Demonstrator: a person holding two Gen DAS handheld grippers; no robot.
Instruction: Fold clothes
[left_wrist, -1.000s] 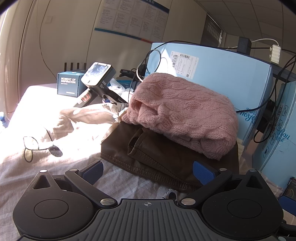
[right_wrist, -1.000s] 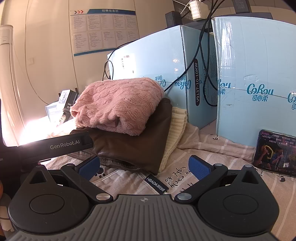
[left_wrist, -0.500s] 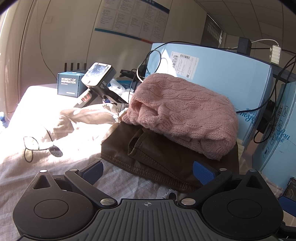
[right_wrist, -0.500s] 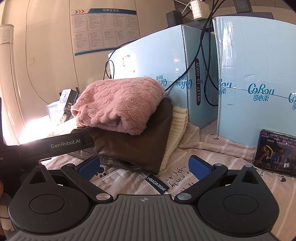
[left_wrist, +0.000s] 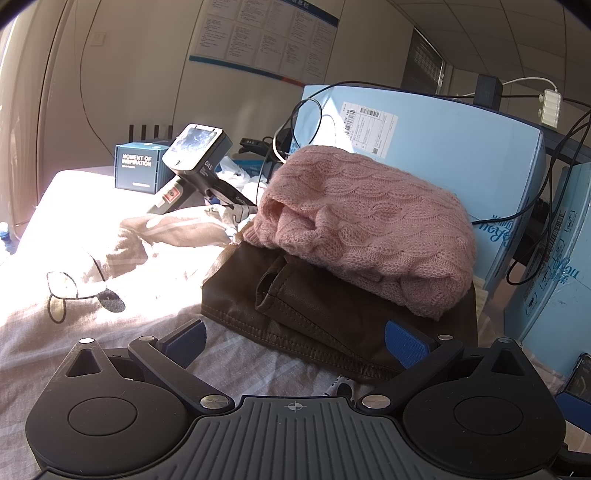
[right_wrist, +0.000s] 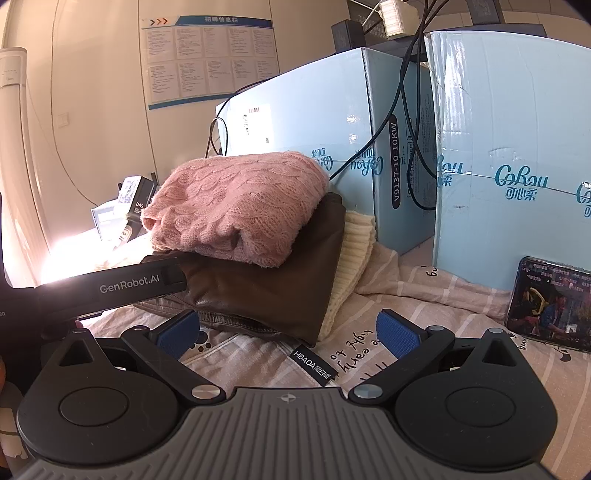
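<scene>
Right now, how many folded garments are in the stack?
3. A pink knit sweater lies on top, a brown leather garment under it, and a cream ribbed knit at the bottom, peeking out on the box side. More underneath may be hidden.

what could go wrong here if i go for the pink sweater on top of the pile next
1. The pink sweater sits loosely on the slick brown leather garment; dragging it may pull the pile apart.
2. Black cables hang just behind the stack, so a reaching finger might snag one.
3. The phone leans against the blue box, near the open right gripper; a sideways swing may topple it.
</scene>
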